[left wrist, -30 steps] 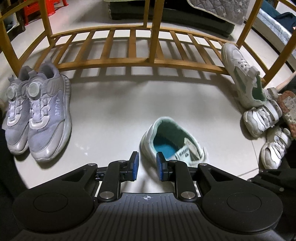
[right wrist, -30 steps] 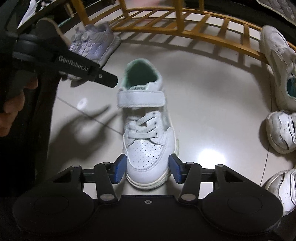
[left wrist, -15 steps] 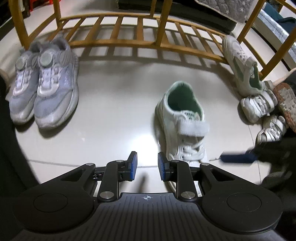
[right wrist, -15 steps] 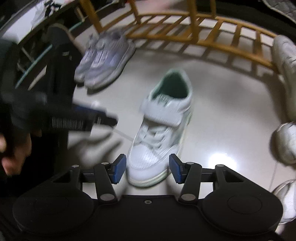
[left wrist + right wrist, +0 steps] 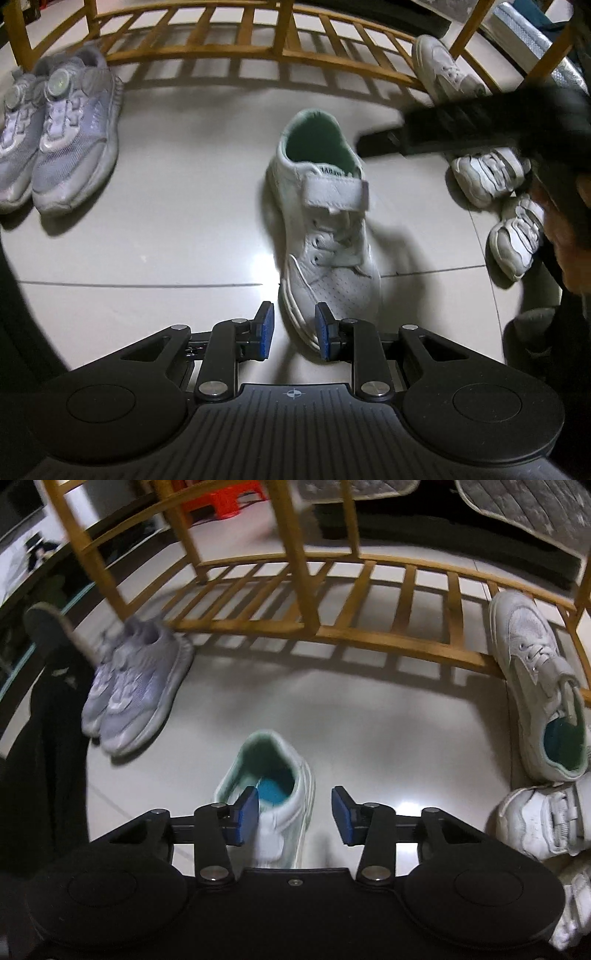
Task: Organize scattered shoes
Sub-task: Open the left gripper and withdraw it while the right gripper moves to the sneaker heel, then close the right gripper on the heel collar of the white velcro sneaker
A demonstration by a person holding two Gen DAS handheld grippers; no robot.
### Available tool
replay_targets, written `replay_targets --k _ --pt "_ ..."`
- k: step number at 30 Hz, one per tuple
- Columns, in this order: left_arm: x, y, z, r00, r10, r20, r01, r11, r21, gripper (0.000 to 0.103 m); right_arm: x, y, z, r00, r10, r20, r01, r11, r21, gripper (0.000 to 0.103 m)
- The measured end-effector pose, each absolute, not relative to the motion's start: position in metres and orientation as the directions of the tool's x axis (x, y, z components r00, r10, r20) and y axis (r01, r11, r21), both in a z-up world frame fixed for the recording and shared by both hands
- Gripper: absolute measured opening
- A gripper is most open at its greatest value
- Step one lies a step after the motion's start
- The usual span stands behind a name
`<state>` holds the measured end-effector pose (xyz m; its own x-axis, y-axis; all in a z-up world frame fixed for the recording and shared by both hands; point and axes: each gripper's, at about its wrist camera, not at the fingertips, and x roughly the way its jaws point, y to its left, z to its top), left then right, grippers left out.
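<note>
White shoe (image 5: 273, 797) sits between right gripper (image 5: 294, 816) jaws, just closing, not yet clamped; left gripper (image 5: 293, 330) released near its toe.

Home floor — shoe rack (image 5: 369, 602) (wooden), mattress (image 5: 524, 513)

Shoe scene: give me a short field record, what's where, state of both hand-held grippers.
centre: white strap shoe upright on the tile floor, heel toward the wooden rack
left side: grey pair side by side by the rack
right side: matching white shoe leaning on the rack; small white shoes beside it
left hand-held gripper: narrow gap, nothing gripped, just short of the strap shoe's toe
right hand-held gripper: above the strap shoe's opening, jaws have just been closing, pads not pressing
</note>
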<state>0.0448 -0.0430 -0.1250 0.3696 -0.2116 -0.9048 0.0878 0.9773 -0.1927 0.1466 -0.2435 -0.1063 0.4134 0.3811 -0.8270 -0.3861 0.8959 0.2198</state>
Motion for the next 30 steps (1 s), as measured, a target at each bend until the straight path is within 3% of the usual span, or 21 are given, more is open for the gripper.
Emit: replay_targets --k 11,30 --pt "0.045 -0.045 -0.13 0.347 -0.238 -0.907 0.063 0.971 -0.23 0.027 0.16 -0.219 -0.13 0.385 0.316 -0.867 -0.367 0.914 0.17 0.018" --pt "0.05 -0.034 -0.125 0.362 -0.198 -0.911 0.036 0.979 -0.199 0.029 0.134 -0.245 -0.123 0.46 0.16 -0.873 -0.376 0.926 -0.028 0.017"
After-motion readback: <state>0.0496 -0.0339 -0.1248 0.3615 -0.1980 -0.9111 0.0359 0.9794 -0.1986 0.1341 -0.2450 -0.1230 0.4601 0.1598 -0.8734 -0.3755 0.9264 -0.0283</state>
